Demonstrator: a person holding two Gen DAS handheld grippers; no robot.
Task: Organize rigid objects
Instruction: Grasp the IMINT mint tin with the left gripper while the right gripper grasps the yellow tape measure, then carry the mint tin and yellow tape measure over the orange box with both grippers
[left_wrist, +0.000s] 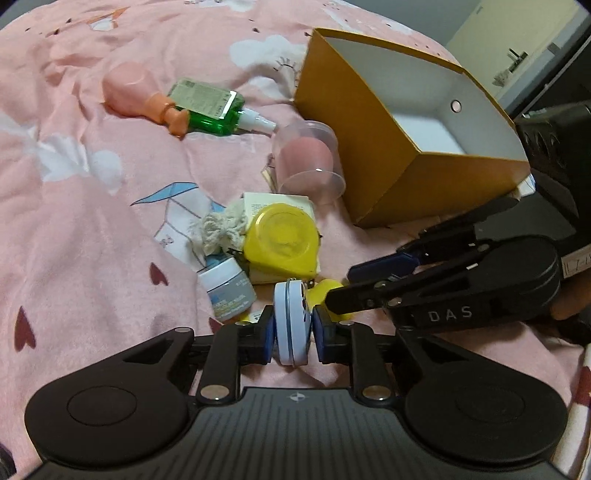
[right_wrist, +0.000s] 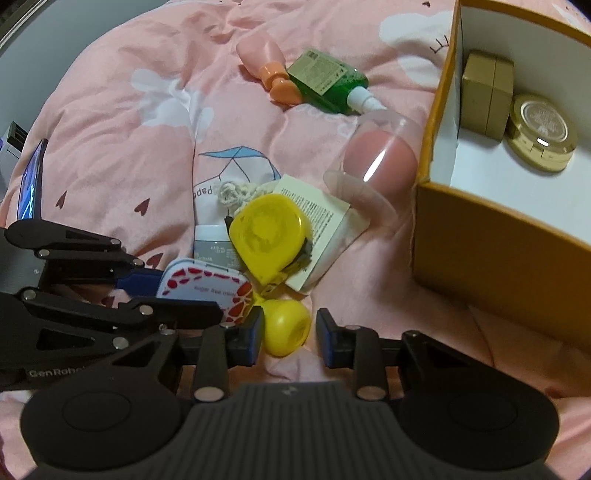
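My left gripper (left_wrist: 293, 330) is shut on a flat mint tin (left_wrist: 291, 325), held on edge just above the pink bedspread; its red-patterned lid shows in the right wrist view (right_wrist: 207, 286). My right gripper (right_wrist: 290, 334) is open around a small yellow capsule (right_wrist: 286, 326), which also shows in the left wrist view (left_wrist: 325, 291). The orange box (left_wrist: 402, 122) stands at the right; in the right wrist view (right_wrist: 480, 240) it holds a gold box (right_wrist: 485, 96) and a round gold tin (right_wrist: 541, 133).
A yellow tape-measure case (left_wrist: 282, 240), a small white jar (left_wrist: 229, 286), a rope knot (left_wrist: 221, 229) and a paper leaflet (right_wrist: 321, 221) lie clustered ahead. A clear cup over a pink sponge (left_wrist: 308, 158), a green bottle (left_wrist: 210, 109) and a pink bottle (left_wrist: 133, 90) lie farther off.
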